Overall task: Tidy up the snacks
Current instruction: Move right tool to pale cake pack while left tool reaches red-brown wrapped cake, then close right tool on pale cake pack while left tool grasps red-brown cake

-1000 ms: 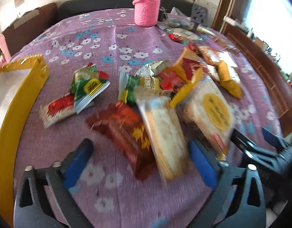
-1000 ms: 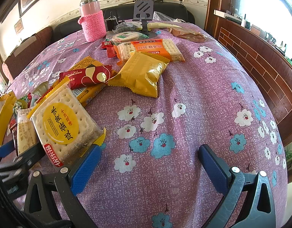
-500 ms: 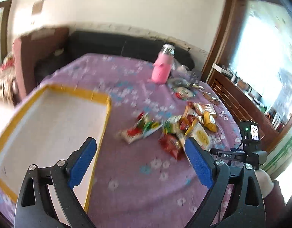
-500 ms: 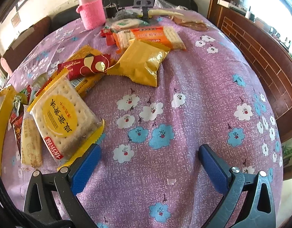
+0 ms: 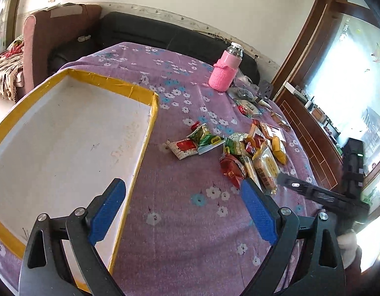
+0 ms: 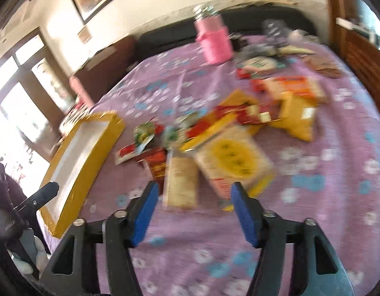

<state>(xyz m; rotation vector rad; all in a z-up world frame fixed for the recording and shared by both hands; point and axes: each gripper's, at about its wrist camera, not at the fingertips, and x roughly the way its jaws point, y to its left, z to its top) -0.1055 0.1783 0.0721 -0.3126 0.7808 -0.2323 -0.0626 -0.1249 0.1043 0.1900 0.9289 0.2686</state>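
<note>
Several snack packets lie in a loose pile [image 5: 249, 153] on the purple flowered cloth, right of a shallow yellow-rimmed white tray [image 5: 140, 157] that holds nothing. My left gripper [image 5: 182, 202] is open and empty, raised well above the cloth near the tray's right rim. In the blurred right wrist view, my right gripper [image 6: 192, 192] is open and empty, just in front of a long cracker pack [image 6: 181, 181] and a square cracker pack with a yellow round label [image 6: 233, 156]. The tray [image 6: 96, 153] lies to its left.
A pink bottle in a knitted sleeve [image 5: 225, 71] stands at the far side, with more packets and a black phone stand [image 5: 264, 91] beside it. A dark sofa [image 5: 165, 37] runs behind the table. A wooden rail [image 5: 310, 143] borders the right.
My left gripper has lifted up and back from the pile, bringing the tray into view. My right gripper has risen, swung left toward the pile and narrowed its opening.
</note>
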